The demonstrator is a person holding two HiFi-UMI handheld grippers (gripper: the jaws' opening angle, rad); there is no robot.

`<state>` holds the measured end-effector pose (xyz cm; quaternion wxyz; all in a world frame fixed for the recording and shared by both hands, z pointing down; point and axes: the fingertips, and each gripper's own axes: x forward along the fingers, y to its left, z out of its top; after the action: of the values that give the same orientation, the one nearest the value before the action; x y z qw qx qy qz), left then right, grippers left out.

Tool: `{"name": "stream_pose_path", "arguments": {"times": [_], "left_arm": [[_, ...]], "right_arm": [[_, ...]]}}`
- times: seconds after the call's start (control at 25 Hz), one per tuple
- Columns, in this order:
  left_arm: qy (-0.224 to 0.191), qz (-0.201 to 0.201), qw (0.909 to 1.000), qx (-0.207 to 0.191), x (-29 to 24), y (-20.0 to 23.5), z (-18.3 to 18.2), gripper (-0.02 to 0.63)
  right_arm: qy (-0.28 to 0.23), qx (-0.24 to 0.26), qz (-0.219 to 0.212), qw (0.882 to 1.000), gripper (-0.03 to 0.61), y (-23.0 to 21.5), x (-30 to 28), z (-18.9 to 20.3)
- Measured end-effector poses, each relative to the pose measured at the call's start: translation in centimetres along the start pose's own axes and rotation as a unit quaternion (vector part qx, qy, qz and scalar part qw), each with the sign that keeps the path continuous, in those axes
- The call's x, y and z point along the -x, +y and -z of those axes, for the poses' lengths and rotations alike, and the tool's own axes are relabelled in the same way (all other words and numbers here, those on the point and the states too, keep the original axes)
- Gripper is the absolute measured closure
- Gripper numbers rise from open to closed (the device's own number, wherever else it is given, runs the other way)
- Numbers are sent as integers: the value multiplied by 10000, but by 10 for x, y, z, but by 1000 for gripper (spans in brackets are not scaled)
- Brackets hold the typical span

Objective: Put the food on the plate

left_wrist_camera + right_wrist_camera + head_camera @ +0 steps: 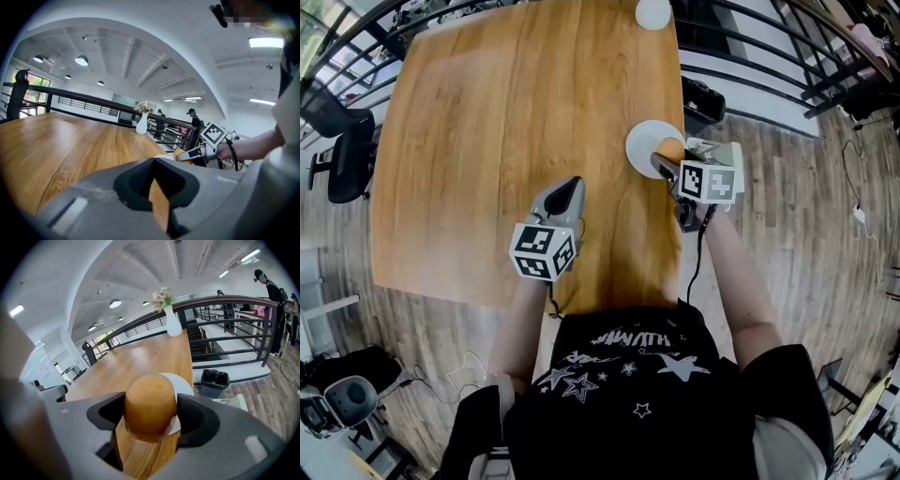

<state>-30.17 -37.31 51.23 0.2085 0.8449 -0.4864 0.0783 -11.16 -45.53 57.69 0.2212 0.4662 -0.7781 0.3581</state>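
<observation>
A round golden-brown bun (150,406) sits between the pads of my right gripper (151,414), which is shut on it. In the head view the bun (673,150) hangs over the near right part of a white plate (643,141), close to the table's right edge. The right gripper view shows the plate (183,385) just behind and below the bun. My left gripper (570,190) hovers over the wooden table (506,112) to the left of the plate, shut and with nothing in it. From the left gripper (154,190), the bun (180,154) is seen at the right.
A white vase (173,322) with flowers stands at the table's far right corner. Beyond the right edge the floor drops away, with a black railing (225,303) and a black bin (214,380) below. Office chairs (342,155) stand to the left.
</observation>
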Motion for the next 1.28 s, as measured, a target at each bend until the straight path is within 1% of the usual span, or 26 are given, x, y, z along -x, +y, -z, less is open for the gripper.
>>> {"name": "stream_pose_path", "arguments": {"times": [0.48,0.84,1.0,1.28], "left_arm": [[68,-34,9997,220,-8,14,8,612],[88,-21,9995,305,-12,17,10,612],[78,-13,9994,326,-11,17,10,612],[82,-10,9993,367,-12,18,12,612]], "right_arm": [[658,449,566,9952,230,-11,-24,8],[779,657,697,9923,230,-9,-33,5],[750,775,736,9914,230,-7,-31,1],[779,844,784,9903,230,-8,-37,-3]]}}
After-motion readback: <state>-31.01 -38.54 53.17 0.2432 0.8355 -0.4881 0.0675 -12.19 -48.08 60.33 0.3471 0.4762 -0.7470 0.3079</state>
